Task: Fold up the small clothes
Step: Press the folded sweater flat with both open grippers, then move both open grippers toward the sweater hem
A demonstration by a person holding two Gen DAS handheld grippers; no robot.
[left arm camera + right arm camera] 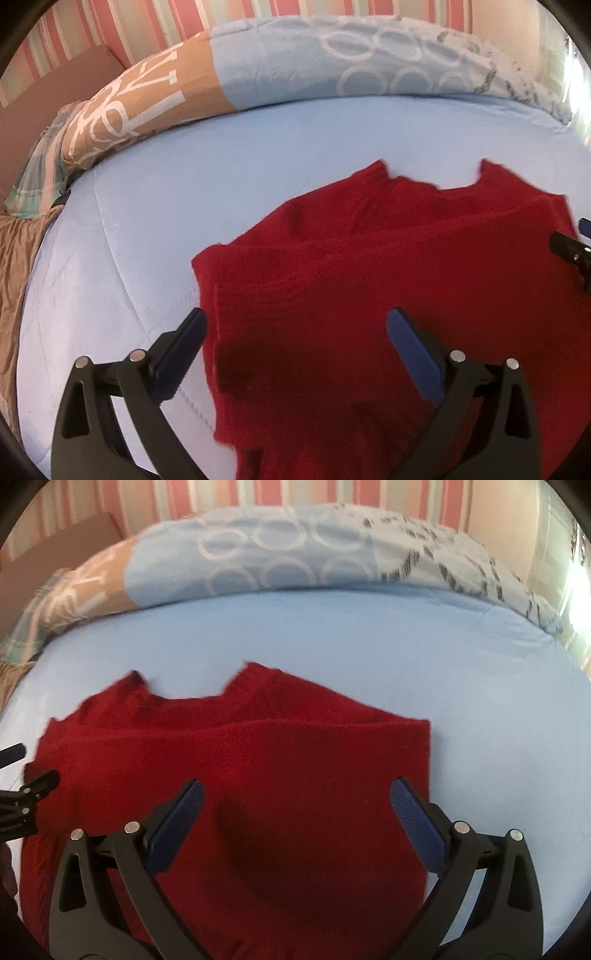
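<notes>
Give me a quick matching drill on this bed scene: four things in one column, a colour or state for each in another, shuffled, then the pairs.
Things:
1. red sweater
2. bed sheet
3. left gripper
4. rolled duvet

Descriptions:
A. plain light blue, under the garment
B. open, one finger beside the garment's left edge and one over it
C. lying flat, neckline toward the far side
D. patterned with pale rings, along the far edge of the bed

Pairs: 1-C, 2-A, 3-B, 4-D
</notes>
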